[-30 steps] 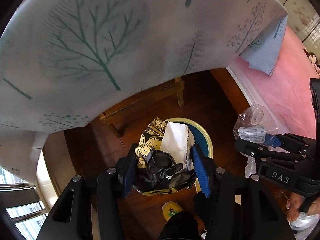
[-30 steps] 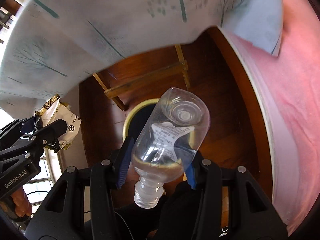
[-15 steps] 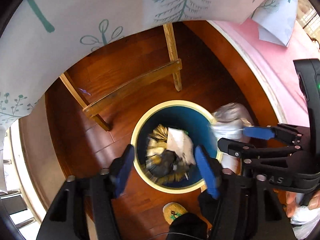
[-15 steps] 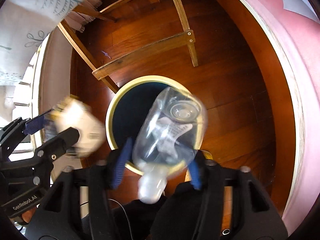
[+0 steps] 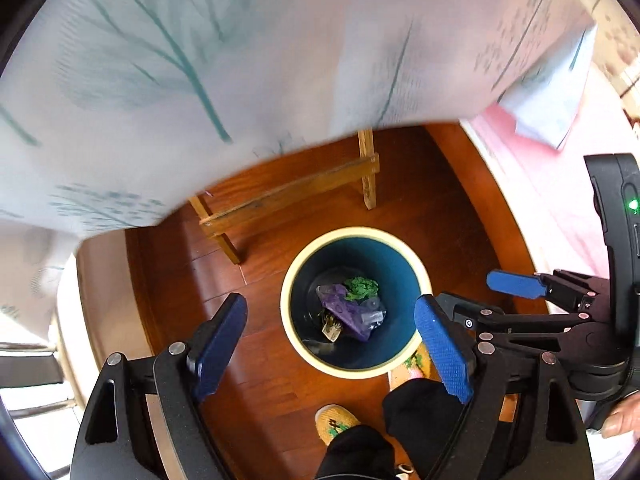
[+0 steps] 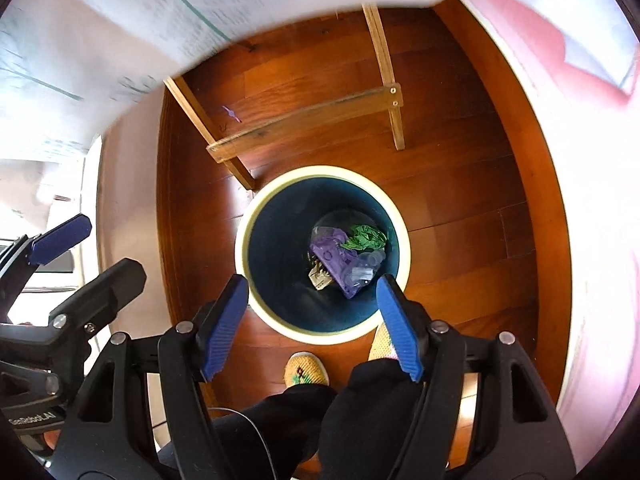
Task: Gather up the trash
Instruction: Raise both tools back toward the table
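A pale tablecloth [image 5: 240,60] printed with teal trees hangs across the top of both views, above a reddish wooden floor [image 6: 460,208] with a pink rug [image 5: 540,184] along its right side. A light wooden table frame [image 6: 312,116] stands on the floor just behind a round bin [image 6: 256,216] with a cream rim and dark blue inside. The left gripper [image 5: 332,344] and the right gripper [image 6: 312,320] both hover above the bin, side by side, each with its blue-padded jaws spread wide and nothing between them. The person's dark trouser legs [image 6: 360,400] and a yellow knitted slipper [image 6: 306,368] show below the bin. At the bottom of the bin lies the trash: a purple wrapper [image 6: 334,258], a crumpled green piece [image 6: 366,238] touching it, a clear plastic bottle [image 6: 366,270] on the wrapper, and a small gold and white packet [image 6: 320,276] beside it.
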`<action>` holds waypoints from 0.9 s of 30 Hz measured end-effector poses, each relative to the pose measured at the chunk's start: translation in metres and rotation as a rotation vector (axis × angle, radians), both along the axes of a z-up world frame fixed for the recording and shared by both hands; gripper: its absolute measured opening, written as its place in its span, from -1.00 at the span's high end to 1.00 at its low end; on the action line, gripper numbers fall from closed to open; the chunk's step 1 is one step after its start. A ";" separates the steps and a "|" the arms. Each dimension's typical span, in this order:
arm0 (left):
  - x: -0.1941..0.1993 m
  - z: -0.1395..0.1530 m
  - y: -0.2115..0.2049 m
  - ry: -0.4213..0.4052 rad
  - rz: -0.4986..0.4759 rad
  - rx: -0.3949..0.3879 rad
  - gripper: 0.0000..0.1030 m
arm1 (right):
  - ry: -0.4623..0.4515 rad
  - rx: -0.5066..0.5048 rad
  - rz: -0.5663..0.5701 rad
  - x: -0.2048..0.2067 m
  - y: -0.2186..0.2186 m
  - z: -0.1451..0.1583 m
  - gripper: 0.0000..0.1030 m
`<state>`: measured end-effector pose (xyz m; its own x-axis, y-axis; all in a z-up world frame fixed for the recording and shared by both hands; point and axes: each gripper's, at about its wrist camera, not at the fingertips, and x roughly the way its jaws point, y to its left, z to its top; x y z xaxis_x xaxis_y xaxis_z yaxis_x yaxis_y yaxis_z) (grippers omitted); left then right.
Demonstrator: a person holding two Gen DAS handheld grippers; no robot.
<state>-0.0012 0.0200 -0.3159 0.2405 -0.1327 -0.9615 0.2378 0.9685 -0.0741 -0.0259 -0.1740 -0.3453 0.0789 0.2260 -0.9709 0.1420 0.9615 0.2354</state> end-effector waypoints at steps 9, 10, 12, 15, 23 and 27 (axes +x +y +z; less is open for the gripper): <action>-0.023 0.142 0.029 -0.128 0.099 -0.041 -0.69 | -0.086 -0.016 0.021 -0.012 0.007 0.129 -0.25; -0.026 0.160 0.034 -0.149 0.106 -0.049 -0.69 | -0.101 -0.019 0.020 -0.013 0.008 0.145 -0.25; -0.032 0.192 0.042 -0.191 0.118 -0.062 -0.69 | -0.138 -0.025 0.020 -0.016 0.012 0.179 -0.25; -0.043 0.238 0.055 -0.257 0.130 -0.072 -0.69 | -0.207 -0.031 0.028 -0.022 0.016 0.229 -0.25; -0.059 0.348 0.092 -0.394 0.170 -0.075 -0.69 | -0.350 -0.039 0.027 -0.034 0.032 0.340 -0.25; -0.058 0.391 0.113 -0.435 0.197 -0.088 -0.69 | -0.427 -0.046 0.034 -0.033 0.044 0.386 -0.25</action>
